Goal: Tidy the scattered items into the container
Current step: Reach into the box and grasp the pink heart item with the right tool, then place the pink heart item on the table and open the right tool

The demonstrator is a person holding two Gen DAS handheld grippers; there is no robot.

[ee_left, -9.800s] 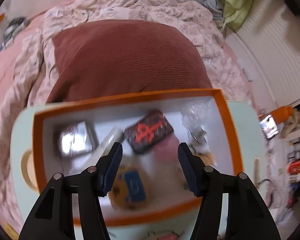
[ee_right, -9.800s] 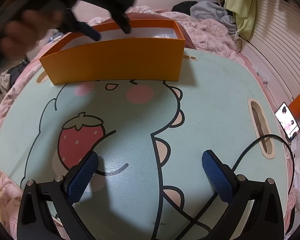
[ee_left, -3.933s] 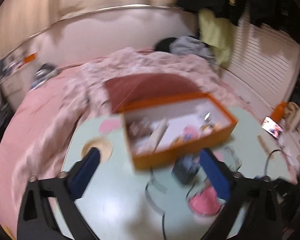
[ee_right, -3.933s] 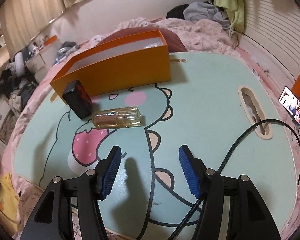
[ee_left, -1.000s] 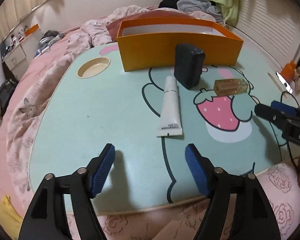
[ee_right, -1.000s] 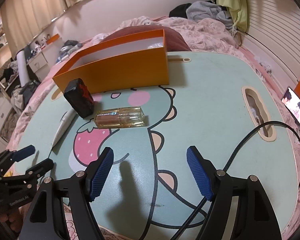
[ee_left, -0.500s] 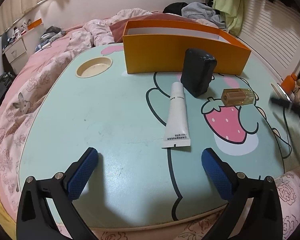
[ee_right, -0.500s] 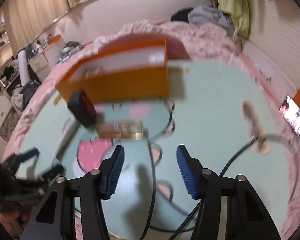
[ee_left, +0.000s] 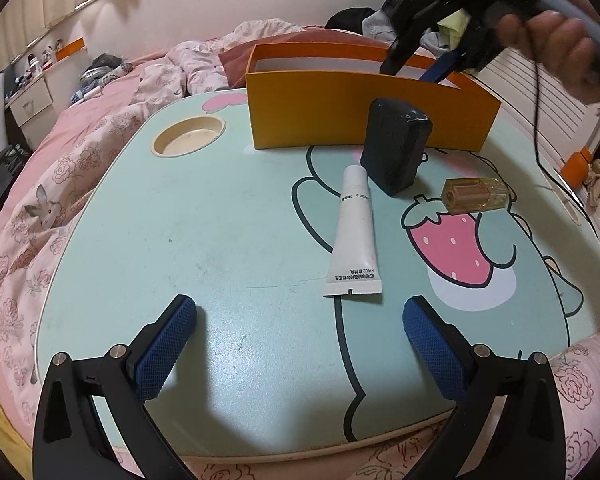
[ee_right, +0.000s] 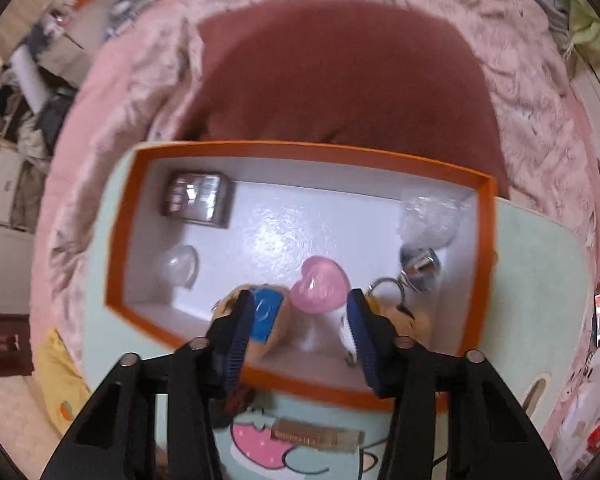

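Observation:
In the left wrist view a white tube (ee_left: 354, 236), a black case (ee_left: 396, 148) and an amber perfume bottle (ee_left: 474, 196) lie on the mint cartoon table in front of the orange box (ee_left: 364, 116). My left gripper (ee_left: 300, 320) hovers low over the table just short of the tube, open wide and empty. A hand (ee_left: 548, 12) holds my right gripper (ee_left: 414, 68) over the box. In the right wrist view the right gripper (ee_right: 302, 320) points down into the box (ee_right: 308, 150), its jaws closing around empty air above a pink heart (ee_right: 320, 284).
Inside the box lie a dark shiny packet (ee_right: 196, 200), a clear dome (ee_right: 178, 268), a yellow plush with a blue patch (ee_right: 268, 316), crumpled plastic (ee_right: 428, 220) and a metal keyring (ee_right: 418, 264). A maroon pillow (ee_right: 340, 76) lies behind the box. A round cup recess (ee_left: 188, 140) sits at the table's left.
My right gripper swung from the table's near side to above the box, tipped downward, and its jaws narrowed. The left gripper's jaws spread wider; it stayed in place.

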